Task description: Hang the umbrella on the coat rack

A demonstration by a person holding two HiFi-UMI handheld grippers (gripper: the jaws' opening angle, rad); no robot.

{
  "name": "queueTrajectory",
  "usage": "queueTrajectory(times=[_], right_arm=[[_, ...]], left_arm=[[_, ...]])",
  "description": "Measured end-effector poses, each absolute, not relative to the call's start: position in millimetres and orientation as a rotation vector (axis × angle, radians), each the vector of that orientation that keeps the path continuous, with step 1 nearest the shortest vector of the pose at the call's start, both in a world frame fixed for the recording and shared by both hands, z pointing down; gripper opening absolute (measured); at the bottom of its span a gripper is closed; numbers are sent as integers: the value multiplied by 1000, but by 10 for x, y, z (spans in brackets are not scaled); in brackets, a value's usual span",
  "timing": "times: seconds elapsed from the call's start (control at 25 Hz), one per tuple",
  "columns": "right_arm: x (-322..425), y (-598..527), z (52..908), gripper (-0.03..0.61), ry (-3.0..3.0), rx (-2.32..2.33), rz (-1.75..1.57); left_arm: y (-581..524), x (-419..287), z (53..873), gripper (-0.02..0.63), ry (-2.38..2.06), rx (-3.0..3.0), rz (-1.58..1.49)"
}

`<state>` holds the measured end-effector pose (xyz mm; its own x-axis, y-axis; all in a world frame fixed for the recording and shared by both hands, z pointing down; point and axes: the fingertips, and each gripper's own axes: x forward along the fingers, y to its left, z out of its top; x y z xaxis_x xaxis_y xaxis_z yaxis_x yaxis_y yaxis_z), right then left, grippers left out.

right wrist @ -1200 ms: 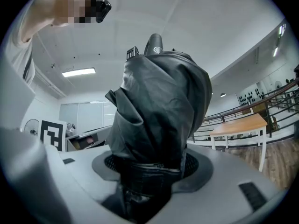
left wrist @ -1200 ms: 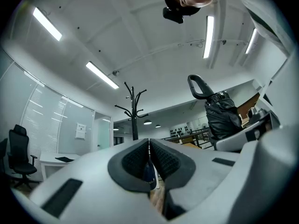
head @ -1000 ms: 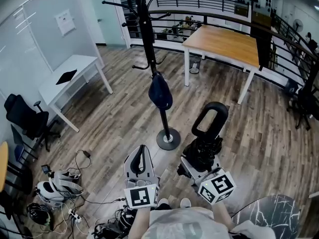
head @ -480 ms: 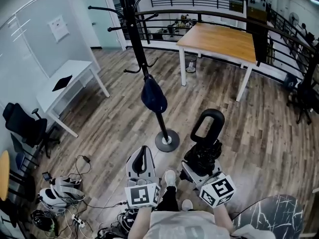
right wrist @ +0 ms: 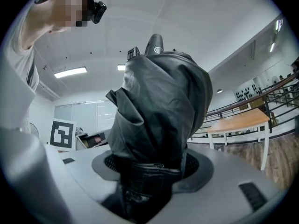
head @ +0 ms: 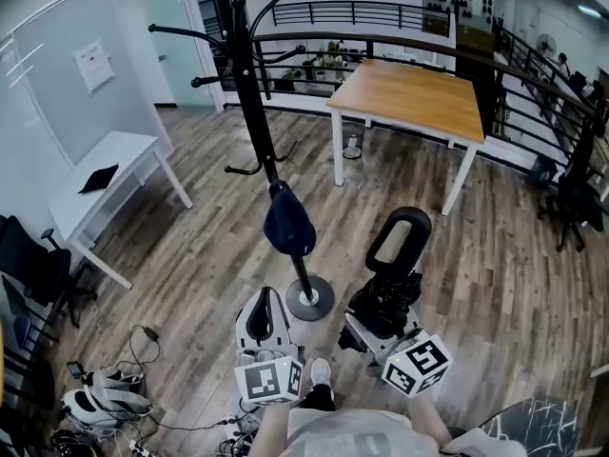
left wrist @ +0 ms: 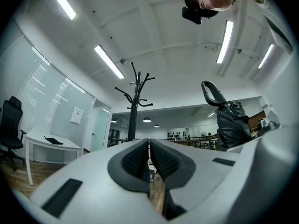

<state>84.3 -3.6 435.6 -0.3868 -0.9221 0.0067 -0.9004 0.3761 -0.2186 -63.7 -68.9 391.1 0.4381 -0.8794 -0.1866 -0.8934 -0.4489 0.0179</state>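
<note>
The black coat rack (head: 249,112) stands on the wood floor just ahead of me, its round base (head: 310,299) close to my left gripper. A dark blue item (head: 288,225) hangs low on its pole. My right gripper (head: 381,307) is shut on a folded black umbrella (head: 388,288), whose loop handle (head: 400,239) points up and away, to the right of the pole. In the right gripper view the umbrella's bunched fabric (right wrist: 159,111) fills the jaws. My left gripper (head: 265,303) is shut with nothing in it; its view shows the coat rack (left wrist: 134,106) ahead and the umbrella (left wrist: 230,122) at the right.
A wooden table (head: 409,89) with white legs stands behind the rack, and a black railing (head: 381,12) behind that. A white desk (head: 90,193) and a black chair (head: 29,265) are at the left. Cables and headsets (head: 100,403) lie on the floor at lower left.
I have stepped closer to the coat rack: its base now lies nearer my left gripper, and the pole has shifted left in view. Both grippers keep the same pose, the umbrella still held.
</note>
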Motion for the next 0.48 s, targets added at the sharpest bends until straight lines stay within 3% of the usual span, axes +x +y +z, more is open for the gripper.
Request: queueTrajectory(times=[0.48], right_arm=[[621, -1612, 3992, 282, 2501, -1639, -169]], left_arm=[[-2257, -738, 3717, 32, 1527, -2618, 303]])
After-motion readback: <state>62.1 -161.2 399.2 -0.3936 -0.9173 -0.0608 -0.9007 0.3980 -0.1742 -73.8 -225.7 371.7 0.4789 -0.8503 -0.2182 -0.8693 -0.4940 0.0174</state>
